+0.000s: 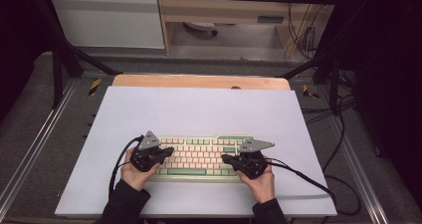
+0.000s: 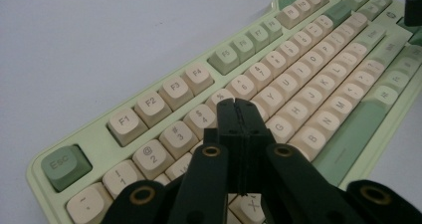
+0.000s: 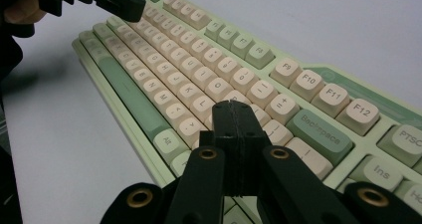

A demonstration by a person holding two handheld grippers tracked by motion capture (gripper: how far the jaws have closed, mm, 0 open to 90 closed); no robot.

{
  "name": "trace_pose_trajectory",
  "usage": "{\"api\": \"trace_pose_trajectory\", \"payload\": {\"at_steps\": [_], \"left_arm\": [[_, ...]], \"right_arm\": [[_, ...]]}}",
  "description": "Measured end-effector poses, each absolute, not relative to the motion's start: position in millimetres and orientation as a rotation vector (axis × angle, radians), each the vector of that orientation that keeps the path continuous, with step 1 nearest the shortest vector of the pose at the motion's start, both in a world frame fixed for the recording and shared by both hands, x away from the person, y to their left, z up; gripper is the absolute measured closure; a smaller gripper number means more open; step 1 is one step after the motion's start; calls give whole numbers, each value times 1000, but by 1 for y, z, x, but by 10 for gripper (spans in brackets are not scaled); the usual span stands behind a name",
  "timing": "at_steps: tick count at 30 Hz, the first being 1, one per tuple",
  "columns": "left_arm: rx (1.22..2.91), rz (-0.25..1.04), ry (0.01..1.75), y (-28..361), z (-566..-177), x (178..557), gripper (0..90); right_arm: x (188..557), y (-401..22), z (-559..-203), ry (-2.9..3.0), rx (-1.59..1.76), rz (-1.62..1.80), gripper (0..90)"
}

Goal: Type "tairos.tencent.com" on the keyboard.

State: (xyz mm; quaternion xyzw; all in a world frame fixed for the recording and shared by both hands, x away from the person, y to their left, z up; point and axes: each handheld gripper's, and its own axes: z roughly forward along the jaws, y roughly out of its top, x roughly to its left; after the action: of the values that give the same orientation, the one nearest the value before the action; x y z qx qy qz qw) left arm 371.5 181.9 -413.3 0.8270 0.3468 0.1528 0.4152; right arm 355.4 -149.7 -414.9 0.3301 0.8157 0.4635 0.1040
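White sheeting covers the counter [image 1: 199,109], with a strip of bare wood showing along its far edge. Nearest to me, 2 dark sleeves come in from the bottom of the high view, and each of the person's hands grips a black tool over the keyboard [image 1: 199,157].

That keyboard lies near the front of the counter, long side across, pale green in the case with cream keys and a few darker green ones such as Esc [image 2: 64,167] and Backspace [image 3: 318,129]. It sits flat on the white sheet, well clear of the counter's edges.

On the person's left, the left hand-held gripper [image 1: 166,152] hangs above the left end of the keyboard, jaws pressed tight together with nothing between them. In the left gripper view its tips [image 2: 236,104] point over the number row, about the 4 and 5 keys; whether they touch a key I cannot tell.

On the other side, the right hand-held gripper [image 1: 226,159] hangs above the right end, jaws likewise pressed together and empty. In the right gripper view its tips [image 3: 233,105] lie over the keys just left of Backspace, and the left tool's black nose shows at the top left corner.

Farther off, beyond the counter, stand black frame bars, loose cables on the floor at the right, and pale cabinets at the back.
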Motion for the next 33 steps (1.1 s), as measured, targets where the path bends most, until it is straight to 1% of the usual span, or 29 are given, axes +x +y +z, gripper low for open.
{"api": "trace_pose_trajectory", "payload": {"at_steps": [11,33], "left_arm": [[2105,381,895,169,-423,383,900],[2136,377,877,164,-430,383,900]], "right_arm": [[353,-157,-418,2405,983,1369,900],[352,-158,-416,2403,982,1369,900]]}}
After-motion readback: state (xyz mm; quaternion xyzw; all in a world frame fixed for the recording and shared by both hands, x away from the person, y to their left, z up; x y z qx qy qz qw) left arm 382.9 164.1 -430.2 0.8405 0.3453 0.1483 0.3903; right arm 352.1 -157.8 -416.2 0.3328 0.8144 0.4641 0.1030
